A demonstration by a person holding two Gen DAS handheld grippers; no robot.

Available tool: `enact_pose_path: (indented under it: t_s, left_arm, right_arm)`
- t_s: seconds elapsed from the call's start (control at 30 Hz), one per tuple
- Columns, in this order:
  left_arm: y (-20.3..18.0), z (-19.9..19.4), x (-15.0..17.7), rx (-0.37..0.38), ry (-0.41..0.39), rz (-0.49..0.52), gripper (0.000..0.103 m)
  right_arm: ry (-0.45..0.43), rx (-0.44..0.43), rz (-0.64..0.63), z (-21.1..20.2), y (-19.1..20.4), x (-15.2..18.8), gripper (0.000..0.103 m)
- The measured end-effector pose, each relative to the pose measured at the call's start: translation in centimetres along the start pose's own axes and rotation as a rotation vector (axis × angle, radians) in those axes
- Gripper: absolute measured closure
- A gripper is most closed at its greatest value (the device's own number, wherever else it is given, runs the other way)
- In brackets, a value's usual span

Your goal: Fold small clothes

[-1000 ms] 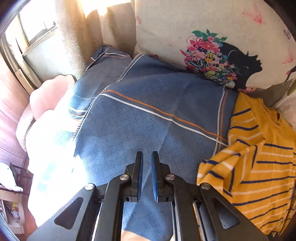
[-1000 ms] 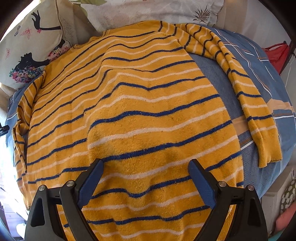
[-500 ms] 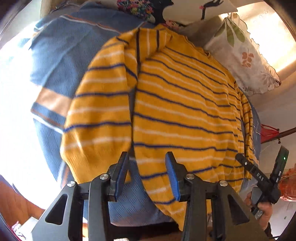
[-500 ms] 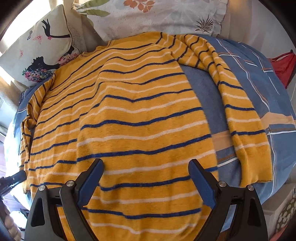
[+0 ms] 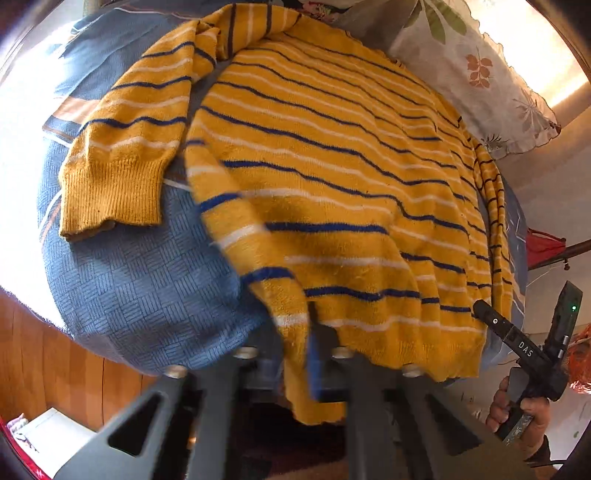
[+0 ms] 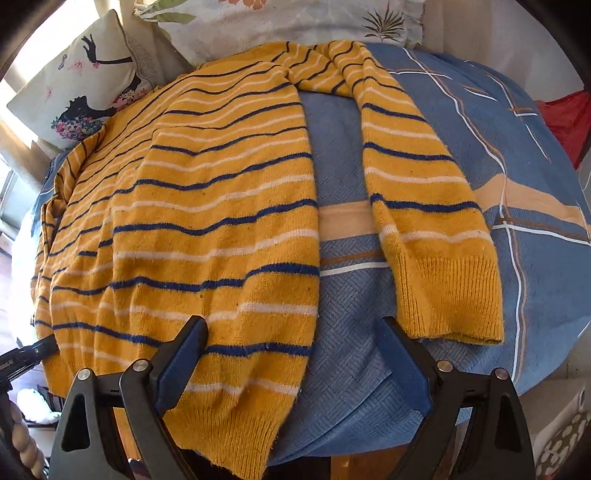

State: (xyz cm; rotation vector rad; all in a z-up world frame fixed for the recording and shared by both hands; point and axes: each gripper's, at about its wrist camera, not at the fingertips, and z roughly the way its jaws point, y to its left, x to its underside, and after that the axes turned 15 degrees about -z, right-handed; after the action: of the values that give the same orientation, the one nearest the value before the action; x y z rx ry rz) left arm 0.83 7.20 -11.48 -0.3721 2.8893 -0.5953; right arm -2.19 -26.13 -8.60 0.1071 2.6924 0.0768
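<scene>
The left claw was clenched on the sweater hem, the right claw released; one-sided lifting could skew the fold.

— What sort of place is this?

— A home, a bedroom by the look of it. There's a bed under a blue woven bedspread with orange and white lines.

— Anything else?

— Pillows along the far edge, one leaf-printed, and another cushion showing a dark silhouette with flowers. A yellow striped sweater is spread flat over the bedspread.

— And around the bed?

— Wood panelling below the bed's edge, and sunlight pouring in on one side. Something red lies past the far corner, too unclear to name.
</scene>
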Motion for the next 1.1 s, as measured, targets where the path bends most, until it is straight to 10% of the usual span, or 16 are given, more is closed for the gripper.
enact_pose_path:
  t_s: [0.23,0.37,0.6,0.73,1.07,1.1]
  left_arm:
    - [0.5,-2.6,0.3,-0.073,-0.028,-0.024,0.094]
    - [1.0,-4.5,1.1,-0.133,-0.055,-0.021,0.094]
    - [3.3,-4.0,1.0,-0.080,-0.019,-0.092,0.090]
    - [3.9,-6.3,0.9,-0.084,-0.100,-0.084,0.081]
    - [1.6,-7.8,-1.0,-0.074,-0.158,-0.080,0.075]
    - [1.0,-8.1,-1.2,-0.070,-0.170,-0.070,0.074]
  right_arm:
    - [0.034,-0.245,-0.070,-0.1,0.7,-0.8,0.087]
    - [0.041,-0.352,-0.075,-1.0,0.7,0.5,0.089]
    - [-0.010,-0.291,-0.051,-2.8,-0.8,1.5,0.084]
    - [-0.113,-0.083,-0.083,-6.1,-3.2,0.5,0.047]
    - [-0.059,0.109,-0.303,-1.9,-3.4,0.8,0.048]
    - [-0.041,0.120,-0.309,-1.0,-3.2,0.6,0.067]
